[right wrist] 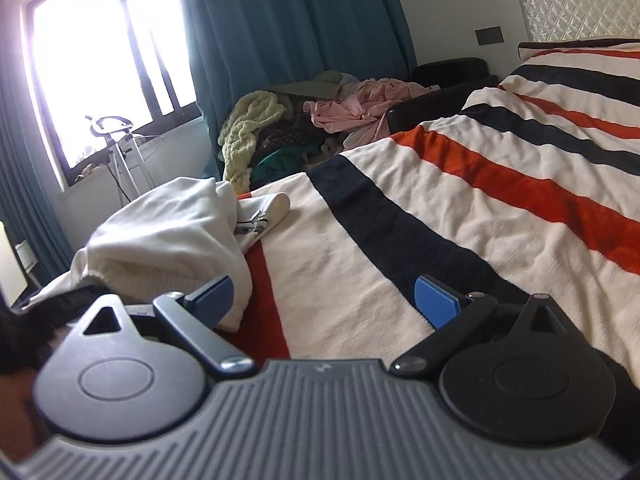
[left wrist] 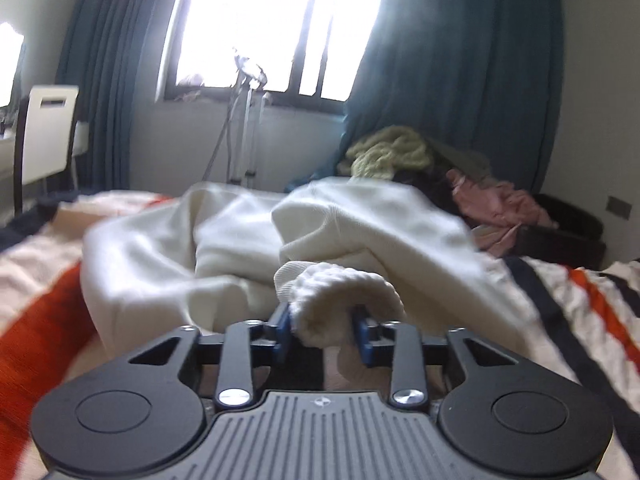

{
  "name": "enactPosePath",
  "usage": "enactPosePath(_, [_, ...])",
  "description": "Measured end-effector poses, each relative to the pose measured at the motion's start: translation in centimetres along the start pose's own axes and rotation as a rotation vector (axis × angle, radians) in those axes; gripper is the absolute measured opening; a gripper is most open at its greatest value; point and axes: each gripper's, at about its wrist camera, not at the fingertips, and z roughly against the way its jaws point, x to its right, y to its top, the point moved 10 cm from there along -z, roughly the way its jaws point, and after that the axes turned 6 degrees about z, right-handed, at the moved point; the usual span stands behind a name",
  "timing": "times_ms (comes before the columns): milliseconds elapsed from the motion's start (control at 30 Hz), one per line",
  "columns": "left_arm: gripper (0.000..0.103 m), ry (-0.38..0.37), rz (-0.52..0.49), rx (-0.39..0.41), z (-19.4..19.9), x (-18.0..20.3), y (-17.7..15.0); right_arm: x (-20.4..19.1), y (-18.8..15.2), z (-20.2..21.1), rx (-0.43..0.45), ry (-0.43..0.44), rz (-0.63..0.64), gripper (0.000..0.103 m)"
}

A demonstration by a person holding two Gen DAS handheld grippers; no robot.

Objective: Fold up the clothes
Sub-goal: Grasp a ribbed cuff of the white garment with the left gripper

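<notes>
While our left gripper (left wrist: 322,330) is clamped on a thick ribbed cuff or hem of the cream sweater (left wrist: 224,240), the hold looks shallow to us: the fabric bulges between the blue pads, and a sharp pull could slip it free or drag the whole crumpled garment across the striped blanket (right wrist: 460,216) instead of laying it flat. The sweater lies bunched near the bed's window-side edge, and our right gripper (right wrist: 324,300) hangs above the blanket just beside it with its jaws spread wide, holding nothing. With one grip only, we judge a fold likely to twist. A small tag (right wrist: 252,226) shows on the garment, but its print is too small to read; we see no other writing or brand.
</notes>
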Motion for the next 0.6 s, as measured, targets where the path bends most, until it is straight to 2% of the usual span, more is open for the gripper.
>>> enactPosePath(133, [0.024, -0.078, -0.132, 0.072, 7.0, 3.6, 3.2, -0.8, 0.5, 1.3, 0.045, 0.025, 0.024, 0.099])
enactPosePath(233, [0.023, -0.096, -0.153, 0.076, 11.5, 4.2, 4.6, -1.1, 1.2, 2.5, 0.099, 0.019, 0.045, 0.099])
enactPosePath(467, [0.023, -0.098, -0.164, 0.121, 22.9, 1.0, 5.2, -3.4, 1.1, 6.0, 0.136, 0.074, 0.127, 0.099])
enactPosePath(600, [0.023, -0.116, -0.148, 0.079, 26.6, -2.3, 3.9, -6.0, 0.5, 9.1, 0.117, 0.196, 0.153, 0.099])
